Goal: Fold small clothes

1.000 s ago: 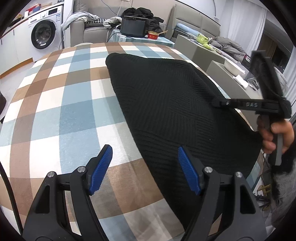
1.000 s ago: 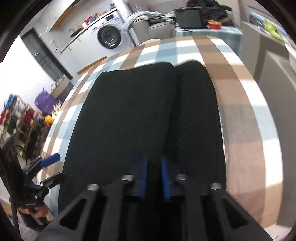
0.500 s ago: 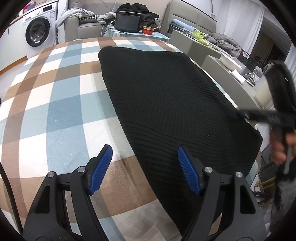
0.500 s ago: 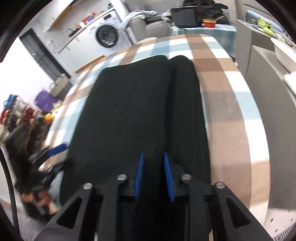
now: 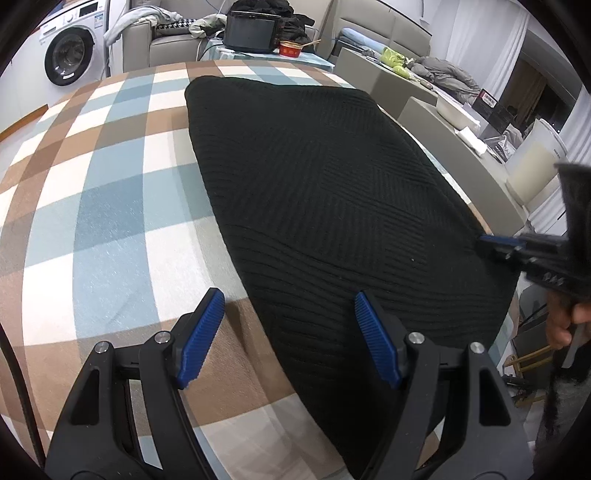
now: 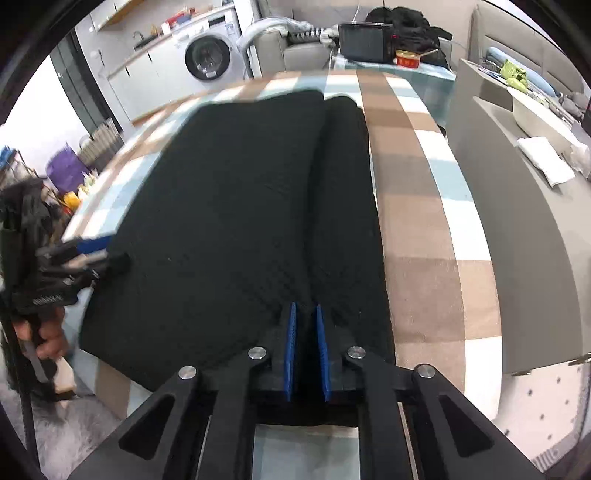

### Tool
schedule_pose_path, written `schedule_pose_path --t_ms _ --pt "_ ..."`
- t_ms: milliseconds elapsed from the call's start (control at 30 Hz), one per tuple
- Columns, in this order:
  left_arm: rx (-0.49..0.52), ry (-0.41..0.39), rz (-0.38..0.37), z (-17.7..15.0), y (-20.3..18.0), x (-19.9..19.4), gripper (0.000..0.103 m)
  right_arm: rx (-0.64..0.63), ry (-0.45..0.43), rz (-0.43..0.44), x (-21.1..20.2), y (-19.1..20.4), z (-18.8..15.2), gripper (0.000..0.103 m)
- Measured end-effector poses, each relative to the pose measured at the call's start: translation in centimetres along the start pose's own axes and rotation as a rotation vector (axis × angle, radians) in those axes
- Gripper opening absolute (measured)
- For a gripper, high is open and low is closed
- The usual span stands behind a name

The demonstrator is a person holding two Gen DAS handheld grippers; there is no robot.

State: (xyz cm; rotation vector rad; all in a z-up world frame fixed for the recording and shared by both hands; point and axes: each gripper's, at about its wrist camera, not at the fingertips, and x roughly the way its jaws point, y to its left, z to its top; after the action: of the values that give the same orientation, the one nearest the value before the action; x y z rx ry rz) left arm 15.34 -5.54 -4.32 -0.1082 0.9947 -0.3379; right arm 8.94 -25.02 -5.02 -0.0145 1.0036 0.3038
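A black ribbed knit garment (image 5: 325,192) lies flat on the checked tablecloth (image 5: 92,206); in the right wrist view the garment (image 6: 236,206) shows a folded strip along its right side. My left gripper (image 5: 288,332) is open, its blue pads straddling the garment's near left edge, holding nothing. My right gripper (image 6: 306,347) is shut on the garment's near hem at the fold line. The right gripper also shows at the garment's right edge in the left wrist view (image 5: 498,243). The left gripper shows at the far left of the right wrist view (image 6: 92,251).
Beyond the table stand a washing machine (image 5: 70,55), a sofa with clothes, and a side table with a black appliance (image 5: 251,31) and red bowl (image 5: 290,48). Grey cabinets (image 6: 517,192) run along the table's right side.
My left gripper has come closer to the garment's left edge, still open. My right gripper stays shut on the hem and has drawn back slightly toward the table's near edge.
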Motion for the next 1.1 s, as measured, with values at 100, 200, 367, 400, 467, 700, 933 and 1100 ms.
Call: schedule_pose_path --t_ms 100,200,367,400,467,700,933,1100 --pt "-0.006 0.003 -0.021 -0.2 -0.3 0.1 0.071 0.033 -0.084 0.018 -1.8 -0.9 0.2 0.048" --pt "0.022 -0.002 -0.01 -0.1 -1.0 0.5 0.071 0.069 -0.057 0.002 -0.8 -2.1 0.2 0.047" --pt "0.063 -0.022 -0.003 0.2 -1.6 0.7 0.035 0.068 -0.037 0.038 1.3 -2.2 0.1 0.031" --pt "0.069 -0.026 0.003 0.3 -1.6 0.6 0.031 0.07 -0.038 0.04 1.4 -2.2 0.1 0.027" --pt "0.041 -0.024 -0.019 0.6 -0.8 0.6 0.026 0.061 -0.041 0.04 1.7 -1.9 0.4 0.024" --pt "-0.04 -0.06 0.032 2.1 3.4 0.3 0.025 0.052 -0.055 0.054 3.9 0.0 2.7 0.022" --pt "-0.133 -0.111 0.152 4.3 10.1 -0.6 0.025 0.022 -0.062 0.12 7.4 4.1 7.1 0.022" --pt "-0.161 -0.116 0.226 4.9 13.1 -0.4 0.034 0.009 -0.061 0.114 9.7 6.7 10.4 0.025"
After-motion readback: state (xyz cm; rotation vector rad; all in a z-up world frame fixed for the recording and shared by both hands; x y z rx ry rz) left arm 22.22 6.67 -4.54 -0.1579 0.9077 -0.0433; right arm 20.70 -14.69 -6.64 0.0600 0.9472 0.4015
